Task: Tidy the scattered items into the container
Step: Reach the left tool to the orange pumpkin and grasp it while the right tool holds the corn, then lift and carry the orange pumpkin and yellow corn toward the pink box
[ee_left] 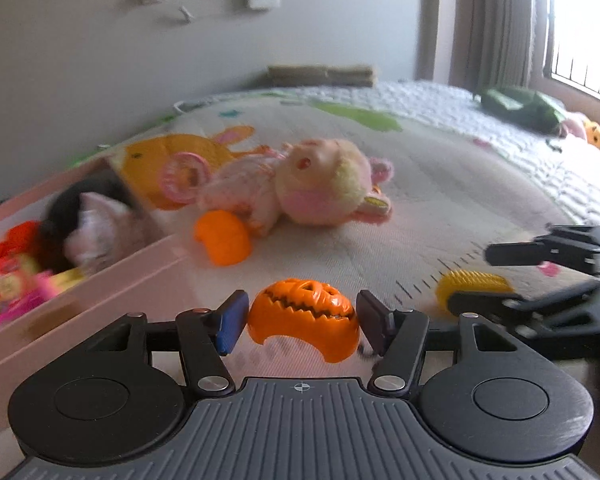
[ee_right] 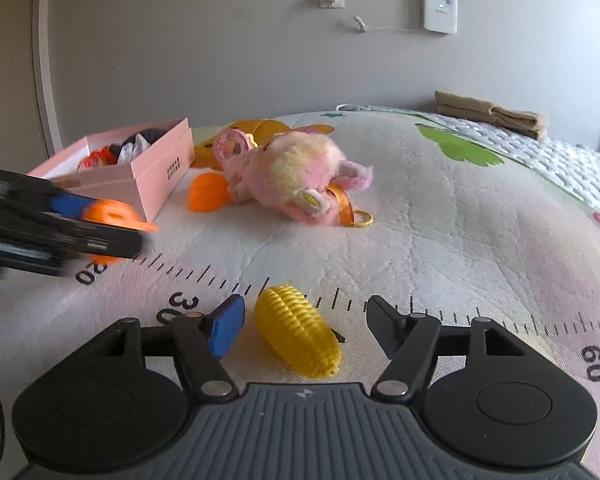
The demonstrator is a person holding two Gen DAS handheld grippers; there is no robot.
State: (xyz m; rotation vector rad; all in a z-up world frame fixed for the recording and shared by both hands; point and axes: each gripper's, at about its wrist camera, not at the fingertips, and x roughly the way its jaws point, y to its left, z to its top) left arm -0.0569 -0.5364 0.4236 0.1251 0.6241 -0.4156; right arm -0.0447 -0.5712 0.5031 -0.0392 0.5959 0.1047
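My left gripper [ee_left: 302,322] has its fingers closed on the orange pumpkin half [ee_left: 304,322], both pads touching its sides just above the mat [ee_left: 440,200]; my right gripper [ee_right: 304,326] stands spread around the yellow corn [ee_right: 298,330], neither finger touching it. Only the left view shows the green thing [ee_left: 520,108] far off by the window; only the right view shows the whole pink box [ee_right: 140,168], with the second orange half [ee_right: 208,198] and the pink plush [ee_right: 296,176] just beside it.
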